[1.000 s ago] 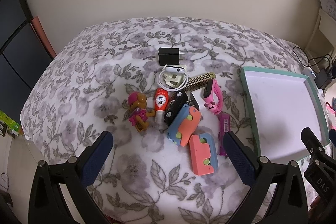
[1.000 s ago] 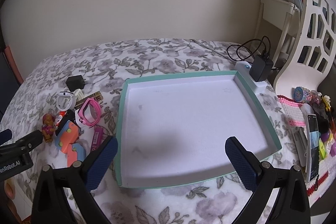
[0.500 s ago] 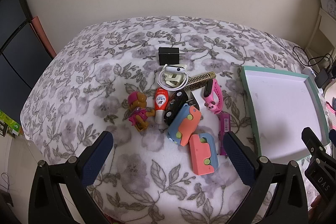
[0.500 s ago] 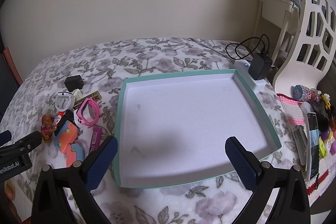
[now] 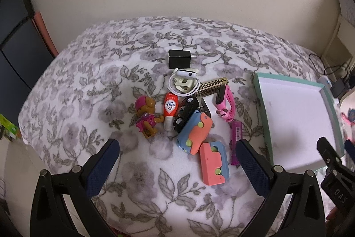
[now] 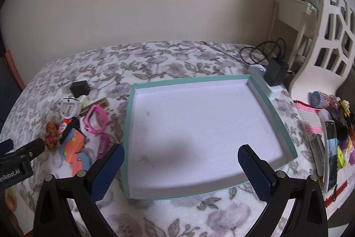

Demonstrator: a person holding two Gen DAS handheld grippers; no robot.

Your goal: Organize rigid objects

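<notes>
A pile of small objects lies on the floral bedspread: a toy pup figure (image 5: 146, 117), a red glue bottle (image 5: 170, 109), a black car key (image 5: 185, 113), two orange-and-blue blocks (image 5: 195, 134) (image 5: 214, 163), a pink watch (image 5: 225, 103), a white cable coil (image 5: 184, 83), a black charger (image 5: 179, 58) and a purple stick (image 5: 235, 139). An empty teal-rimmed white tray (image 6: 131, 126) lies to their right. My left gripper (image 5: 177, 168) is open above the bed, short of the pile. My right gripper (image 6: 180, 172) is open over the tray's near edge.
A power strip with a black adapter (image 6: 275, 72) sits behind the tray. A white shelf (image 6: 295, 21) and a cluttered side table with a phone (image 6: 330, 152) stand at the right. A dark cabinet (image 5: 13, 43) is at the left. The wall runs behind the bed.
Both grippers have drifted slightly; the right view has shifted a little so the tray sits more centred. Nothing was grasped or moved.
</notes>
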